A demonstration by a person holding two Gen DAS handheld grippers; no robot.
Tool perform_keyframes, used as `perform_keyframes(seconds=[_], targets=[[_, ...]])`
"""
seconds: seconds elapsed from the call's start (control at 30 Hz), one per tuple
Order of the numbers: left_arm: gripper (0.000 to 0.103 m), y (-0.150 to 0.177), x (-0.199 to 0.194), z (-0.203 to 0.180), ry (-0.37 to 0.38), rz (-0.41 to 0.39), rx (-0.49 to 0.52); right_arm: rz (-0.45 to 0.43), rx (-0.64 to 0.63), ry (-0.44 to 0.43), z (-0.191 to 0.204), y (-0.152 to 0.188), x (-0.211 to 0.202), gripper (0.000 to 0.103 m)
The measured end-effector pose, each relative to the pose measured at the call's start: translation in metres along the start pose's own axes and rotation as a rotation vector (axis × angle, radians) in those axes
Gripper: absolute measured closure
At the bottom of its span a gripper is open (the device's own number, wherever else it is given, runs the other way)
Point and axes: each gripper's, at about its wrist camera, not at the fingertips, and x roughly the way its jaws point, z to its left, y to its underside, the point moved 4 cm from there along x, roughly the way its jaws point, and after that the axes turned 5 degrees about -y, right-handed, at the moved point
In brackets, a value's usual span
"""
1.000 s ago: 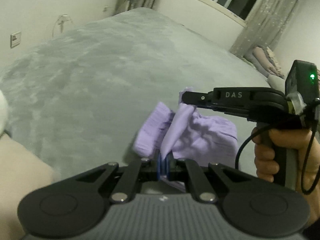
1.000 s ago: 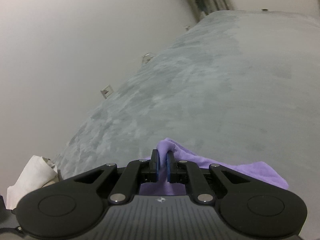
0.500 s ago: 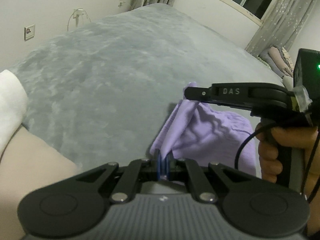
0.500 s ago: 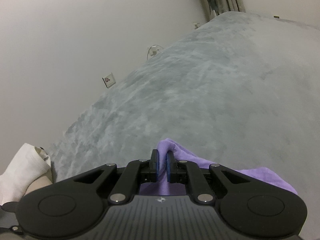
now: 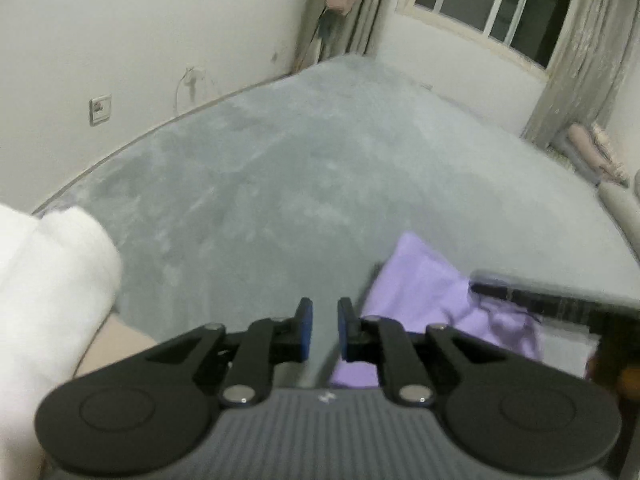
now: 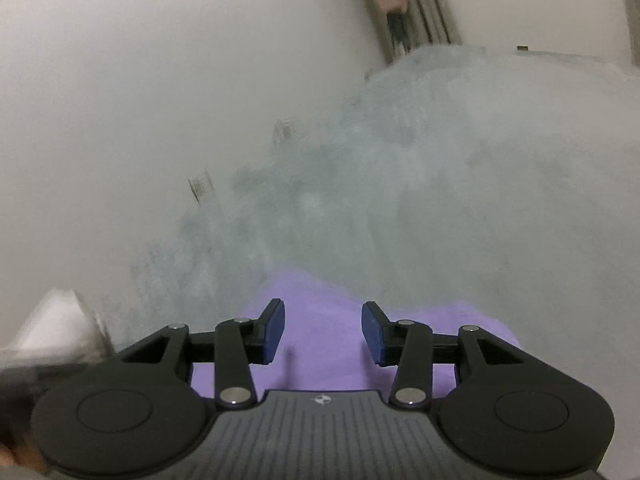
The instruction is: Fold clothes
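A lilac garment (image 5: 432, 292) lies bunched on the grey bedspread (image 5: 304, 168), to the right of my left gripper (image 5: 324, 320). The left jaws are opening, a narrow gap shows between the blue pads, and nothing is in it. In the right wrist view the same lilac garment (image 6: 324, 320) lies flat under my right gripper (image 6: 323, 328), whose jaws are opening wide; the cloth sits below the pads, not pinched. The right gripper's blurred black body (image 5: 552, 300) reaches over the garment in the left wrist view.
A white bundle of cloth (image 5: 44, 280) rests at the near left on a beige surface (image 5: 116, 344). White wall with a socket (image 5: 99, 109) runs along the bed's left. Window (image 5: 492, 4), curtains and rolled bedding (image 5: 592, 156) stand at the far right.
Both grippers have let go of the lilac garment and their jaws have parted. The garment has dropped onto the bedspread. The left view has tilted up; the right gripper has shifted.
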Motion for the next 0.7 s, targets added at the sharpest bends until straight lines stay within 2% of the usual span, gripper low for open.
perform_keyframes(seconds=[0.07, 0.13, 0.2, 0.33, 0.5, 0.7], targets=[[0.092, -0.001, 0.000, -0.008, 0.077, -0.025, 0.001, 0.023, -0.036, 0.034, 0.001, 0.017, -0.010, 0.061], [0.090, 0.002, 0.001, -0.021, 0.144, -0.034, 0.017, 0.012, -0.033, 0.026, 0.001, 0.030, -0.024, 0.061], [0.089, 0.003, 0.007, -0.033, 0.178, -0.039, 0.039, 0.026, -0.015, 0.014, 0.000, 0.043, -0.033, 0.061], [0.087, 0.008, 0.029, -0.052, 0.155, -0.035, 0.114, 0.043, 0.010, 0.023, -0.003, 0.066, -0.043, 0.062], [0.087, 0.017, 0.055, -0.053, 0.110, 0.029, 0.110, 0.052, -0.041, 0.041, 0.004, 0.085, -0.048, 0.062], [0.086, 0.010, 0.060, -0.040, 0.102, 0.025, 0.075, 0.038, -0.048, 0.072, 0.013, 0.099, -0.052, 0.064]])
